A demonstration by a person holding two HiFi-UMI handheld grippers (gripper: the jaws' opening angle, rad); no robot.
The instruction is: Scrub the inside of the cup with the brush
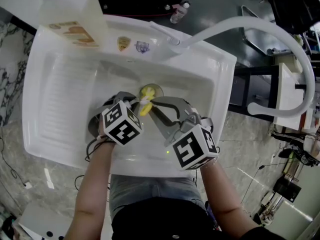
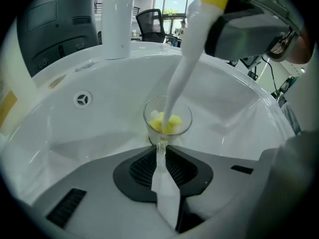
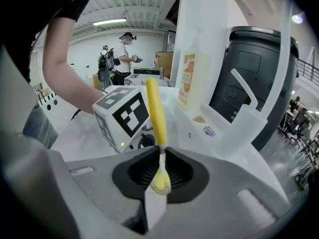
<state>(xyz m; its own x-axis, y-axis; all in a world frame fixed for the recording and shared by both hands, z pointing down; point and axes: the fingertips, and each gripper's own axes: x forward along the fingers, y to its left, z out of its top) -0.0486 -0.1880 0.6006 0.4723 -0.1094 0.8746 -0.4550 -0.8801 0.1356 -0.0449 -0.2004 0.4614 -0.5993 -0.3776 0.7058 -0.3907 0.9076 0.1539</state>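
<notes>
the left gripper point(image 2: 160, 151) is clenched on a thin clear part at the near side of the cup point(image 2: 167, 119) - its pads meet on it, and the left gripper view does not show whether that part is wall or handle. the cup is a small clear glass, upright, low in the basin of the white sink point(image 2: 234, 103). inside it sits the yellow and white head of the brush point(image 2: 182, 68), whose white shaft slants up and to the right out of the cup's mouth, turning yellow near the top of that view.

the right gripper point(image 3: 161, 156) is clamped on the yellow end of the brush handle point(image 3: 155, 113); the handle rises straight up from between the pads, past the left gripper's black-and-white marker cube point(image 3: 124, 114) just behind it.

from the head view the two grippers lie side by side over the basin, left gripper point(image 1: 134, 102) and right gripper point(image 1: 156, 104) both angled toward the cup point(image 1: 150, 91), tips close together, with the brush point(image 1: 145, 107) crossing between them. a white faucet point(image 1: 172, 38) stands on the sink's far rim point(image 1: 212, 64), a white hose point(image 1: 280, 30) curving away from it to the right - and a white bottle with an orange label point(image 1: 75, 33) stands at the far left corner.
</notes>
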